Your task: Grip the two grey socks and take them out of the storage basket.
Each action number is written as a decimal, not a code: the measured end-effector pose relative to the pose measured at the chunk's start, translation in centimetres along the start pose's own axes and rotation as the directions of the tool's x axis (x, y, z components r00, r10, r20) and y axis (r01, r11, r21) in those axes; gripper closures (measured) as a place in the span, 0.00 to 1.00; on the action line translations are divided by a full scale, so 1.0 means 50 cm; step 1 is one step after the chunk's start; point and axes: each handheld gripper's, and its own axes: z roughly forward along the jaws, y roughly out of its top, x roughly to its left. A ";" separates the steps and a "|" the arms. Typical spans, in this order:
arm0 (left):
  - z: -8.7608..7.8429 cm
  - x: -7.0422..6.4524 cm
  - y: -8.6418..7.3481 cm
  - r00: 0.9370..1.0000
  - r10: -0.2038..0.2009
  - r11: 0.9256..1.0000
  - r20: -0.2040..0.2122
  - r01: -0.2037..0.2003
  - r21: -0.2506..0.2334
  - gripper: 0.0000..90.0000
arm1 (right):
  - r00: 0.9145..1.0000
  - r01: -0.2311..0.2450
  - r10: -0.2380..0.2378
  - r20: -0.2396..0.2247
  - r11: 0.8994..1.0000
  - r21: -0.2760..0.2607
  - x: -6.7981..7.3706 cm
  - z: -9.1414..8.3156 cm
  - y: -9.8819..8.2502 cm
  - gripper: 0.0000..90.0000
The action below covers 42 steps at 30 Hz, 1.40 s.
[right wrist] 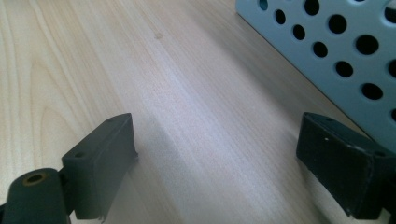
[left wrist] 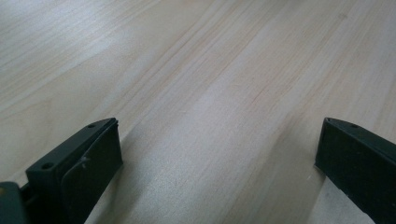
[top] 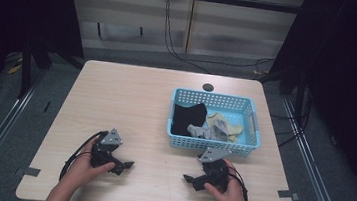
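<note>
A light blue plastic basket (top: 252, 122) stands on the right half of the wooden table (top: 131, 95). It holds a black cloth (top: 187, 117), a grey cloth (top: 203, 132) and a yellowish cloth (top: 224, 124). My left gripper (top: 127, 166) rests low on the table near the front left, held by a hand, open with bare wood between its jaws (left wrist: 219, 154). My right gripper (top: 187, 178) lies near the front right, just in front of the basket, open and holding nothing (right wrist: 217, 154). The basket's perforated wall (right wrist: 336, 51) rises close beside its right jaw.
A dark round grommet hole (top: 208, 87) sits at the table's far edge behind the basket. Black cables (top: 173, 39) run down the back wall to the floor. Dark curtains hang at both sides. Tape marks (top: 287, 194) lie near the front corners.
</note>
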 end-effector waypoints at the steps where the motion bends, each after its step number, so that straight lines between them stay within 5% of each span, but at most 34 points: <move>1: 0.000 0.000 0.000 1.000 -0.001 1.000 0.000 0.001 0.000 0.00 | 1.000 -0.001 0.001 0.001 1.000 0.003 -0.001 -0.001 0.000 0.12; 8: 0.000 -0.001 -0.001 1.000 -0.004 1.000 -0.001 0.004 -0.003 0.00 | 1.000 -0.002 0.002 -0.001 1.000 0.004 -0.001 -0.003 0.000 0.15; 11: 0.000 -0.001 -0.001 1.000 -0.004 1.000 -0.002 0.004 -0.003 0.00 | 0.999 -0.032 0.034 -0.028 0.998 0.045 -0.005 -0.009 0.009 0.16; 16: 0.000 -0.001 -0.001 1.000 -0.005 1.000 -0.002 0.005 -0.003 0.00 | 0.997 0.011 0.002 -0.078 0.986 0.169 -0.011 -0.040 0.063 0.17; 18: 0.000 -0.001 -0.001 1.000 -0.005 1.000 -0.001 0.005 -0.002 0.00 | 0.997 0.008 0.006 -0.078 0.984 0.177 -0.010 -0.042 0.069 0.17; 20: -0.001 -0.001 -0.001 1.000 -0.003 1.000 -0.002 0.003 -0.002 0.00 | 0.995 0.013 0.012 -0.099 0.969 0.245 -0.005 -0.048 0.092 0.18; 21: -0.001 -0.001 -0.001 1.000 -0.003 1.000 -0.002 0.003 -0.002 0.00 | 0.995 0.013 0.012 -0.099 0.969 0.245 -0.005 -0.048 0.092 0.18; 26: -0.001 -0.001 -0.001 1.000 -0.003 1.000 -0.003 0.003 -0.002 0.00 | 0.990 0.073 -0.025 -0.138 0.934 0.350 0.002 -0.058 0.125 0.22; 27: -0.001 -0.001 -0.001 1.000 -0.003 1.000 -0.003 0.003 -0.002 0.00 | 0.990 0.073 -0.025 -0.138 0.934 0.350 0.002 -0.058 0.125 0.22; 30: 0.000 -0.001 -0.001 1.000 -0.005 1.000 -0.002 0.005 -0.002 0.00 | 0.985 0.110 -0.043 -0.168 0.904 0.412 0.003 -0.069 0.144 0.24; 34: 0.000 -0.001 -0.001 1.000 -0.005 1.000 -0.002 0.005 -0.002 0.00 | 0.984 0.129 -0.057 -0.167 0.878 0.460 -0.003 -0.080 0.162 0.24; 42: -0.001 -0.001 -0.001 1.000 -0.004 1.000 -0.001 0.004 -0.002 0.00 | 0.985 0.128 -0.057 -0.166 0.880 0.457 -0.026 -0.110 0.209 0.26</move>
